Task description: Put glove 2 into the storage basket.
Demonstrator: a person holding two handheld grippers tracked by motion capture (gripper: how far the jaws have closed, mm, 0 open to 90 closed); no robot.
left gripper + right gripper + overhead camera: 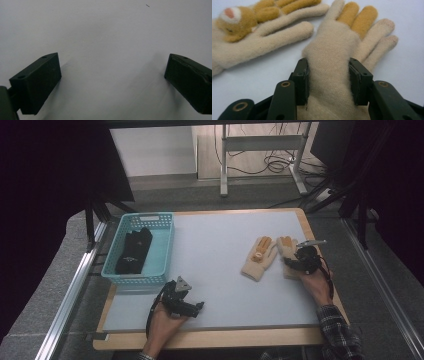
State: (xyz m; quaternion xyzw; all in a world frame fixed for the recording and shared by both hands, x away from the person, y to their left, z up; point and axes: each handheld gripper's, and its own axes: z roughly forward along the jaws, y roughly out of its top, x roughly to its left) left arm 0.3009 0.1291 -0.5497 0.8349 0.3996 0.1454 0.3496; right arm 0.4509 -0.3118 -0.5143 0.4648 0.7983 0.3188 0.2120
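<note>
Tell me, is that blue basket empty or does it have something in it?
Not empty. The blue basket holds a dark item, apparently black gloves, lying along its bottom; exactly what it is cannot be told.

- The desk [220, 285] has a pale grey-blue top with a light wooden edge showing along its near, left and right sides.
- A turquoise basket [162, 251] stands on the desk's far left part, near the left edge.
- Two cream gloves with mustard-yellow fingers lie flat right of the middle, just beside each other, fingers pointing away from the person.
- The left glove [259, 258] carries a small bear figure on its back.
- The right glove [287, 246] lies near the desk's right edge; the right claw [329, 75] pinches it, bunching the fabric.
</note>
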